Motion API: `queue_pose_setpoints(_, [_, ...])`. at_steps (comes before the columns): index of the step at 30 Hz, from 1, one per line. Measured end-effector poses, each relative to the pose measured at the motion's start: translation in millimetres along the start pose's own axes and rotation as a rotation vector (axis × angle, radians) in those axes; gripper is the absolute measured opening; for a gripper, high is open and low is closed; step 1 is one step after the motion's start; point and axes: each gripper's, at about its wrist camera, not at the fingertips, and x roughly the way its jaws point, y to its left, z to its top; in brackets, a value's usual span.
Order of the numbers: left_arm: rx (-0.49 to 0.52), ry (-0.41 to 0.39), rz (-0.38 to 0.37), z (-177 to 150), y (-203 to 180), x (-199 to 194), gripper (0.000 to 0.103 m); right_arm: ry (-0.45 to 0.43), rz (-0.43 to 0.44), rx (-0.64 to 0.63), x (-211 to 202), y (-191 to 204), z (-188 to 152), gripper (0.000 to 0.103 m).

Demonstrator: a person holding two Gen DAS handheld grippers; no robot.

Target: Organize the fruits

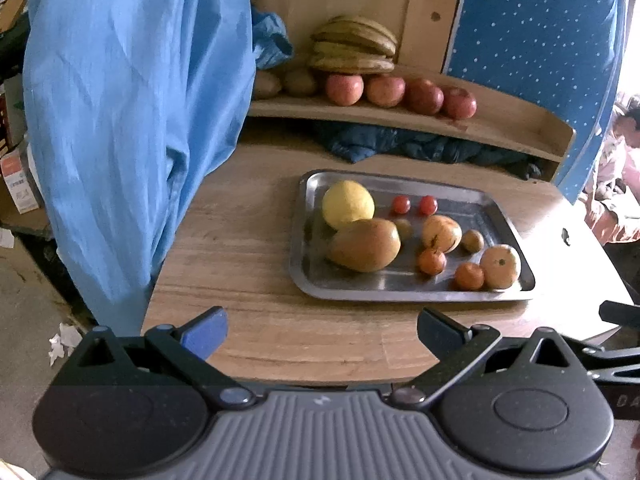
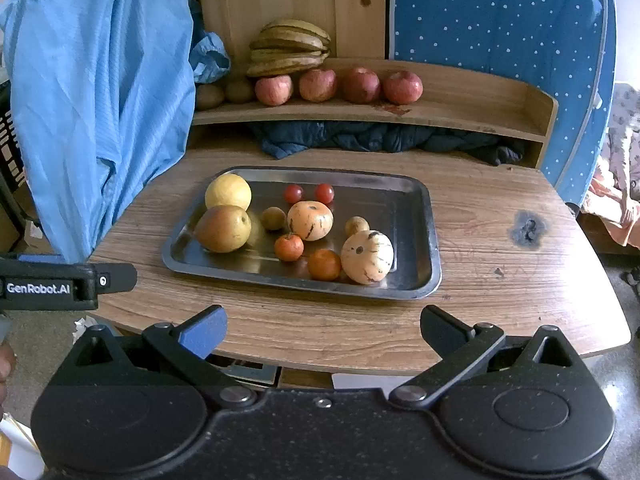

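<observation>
While both claws hang over the near edge of the table (image 2: 500, 216), I have nothing in either one: the left claw (image 1: 320, 330) and the right claw (image 2: 322, 326) each stand with jaws wide apart and empty. The fruit to sort lies loose in the steel tray (image 2: 416, 236) mid-table: a yellow citrus (image 2: 228, 192) at its far left touching a mango (image 2: 223, 228), two cherry tomatoes (image 2: 309, 193) at the far side, and small oranges (image 2: 324, 265) beside striped pale fruit (image 2: 367, 256) at the near right. Apples (image 2: 340, 85) and bananas (image 2: 288, 52) already sit on the far shelf (image 2: 480, 116). My worry is that the round pieces will roll on the slick metal if a jaw nudges one, and that tight neighbours make a clean pinch hard; the tomatoes could crush. Reaching far left, I might snag the hanging blue cloth (image 2: 100, 92). Only "GenRobot.AI" is legible, on the left claw's side in the right view.
</observation>
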Motion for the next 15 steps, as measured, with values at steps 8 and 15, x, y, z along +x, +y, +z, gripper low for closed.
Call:
queue_pose_setpoints(8, [0.008,-0.007,0.011,5.3,-0.8,3.4,0.103,0.015,0.001,-0.006,4.8,-0.3,0.5,0.102])
queue_pose_setpoints(15, [0.013,-0.009,0.021,6.1,-1.3,7.4,0.103,0.030,0.003,-0.007,9.5,-1.5,1.6,0.102])
